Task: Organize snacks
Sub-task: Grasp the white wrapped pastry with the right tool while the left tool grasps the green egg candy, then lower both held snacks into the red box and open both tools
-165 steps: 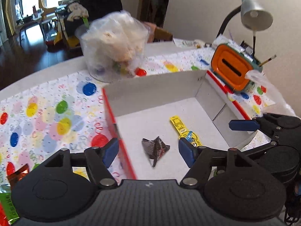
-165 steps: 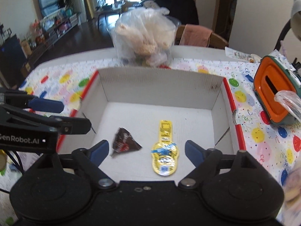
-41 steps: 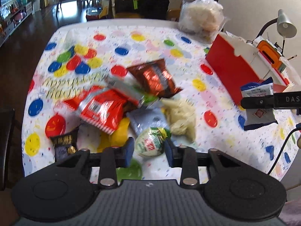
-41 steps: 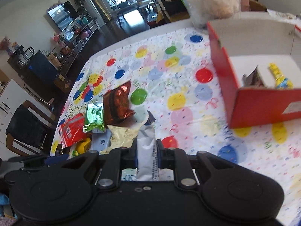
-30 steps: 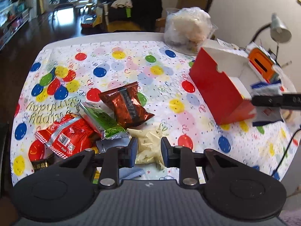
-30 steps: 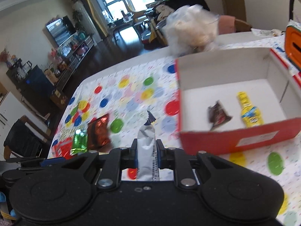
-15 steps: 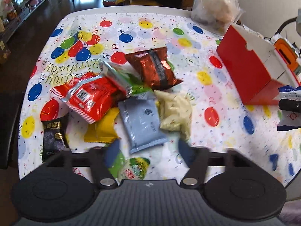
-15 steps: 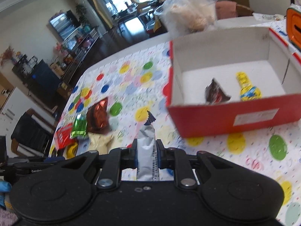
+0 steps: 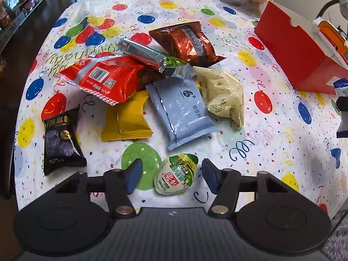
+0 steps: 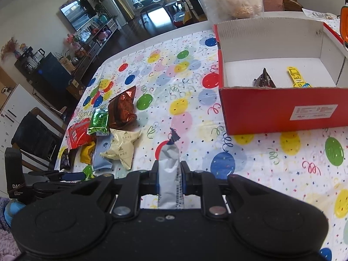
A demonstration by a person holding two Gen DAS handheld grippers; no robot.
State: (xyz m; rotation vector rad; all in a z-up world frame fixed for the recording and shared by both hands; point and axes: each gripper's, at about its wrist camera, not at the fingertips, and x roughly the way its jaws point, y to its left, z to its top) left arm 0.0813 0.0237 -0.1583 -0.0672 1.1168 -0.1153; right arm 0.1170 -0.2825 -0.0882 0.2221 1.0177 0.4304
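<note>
Silver packet (image 10: 169, 174) pinched in right tool (image 10: 169, 181), lower end hidden, label unreadable

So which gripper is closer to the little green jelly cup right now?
Left. The left gripper is open with the green jelly cup between its fingers; the right gripper, shut on a silver packet, is off toward the red box.
</note>
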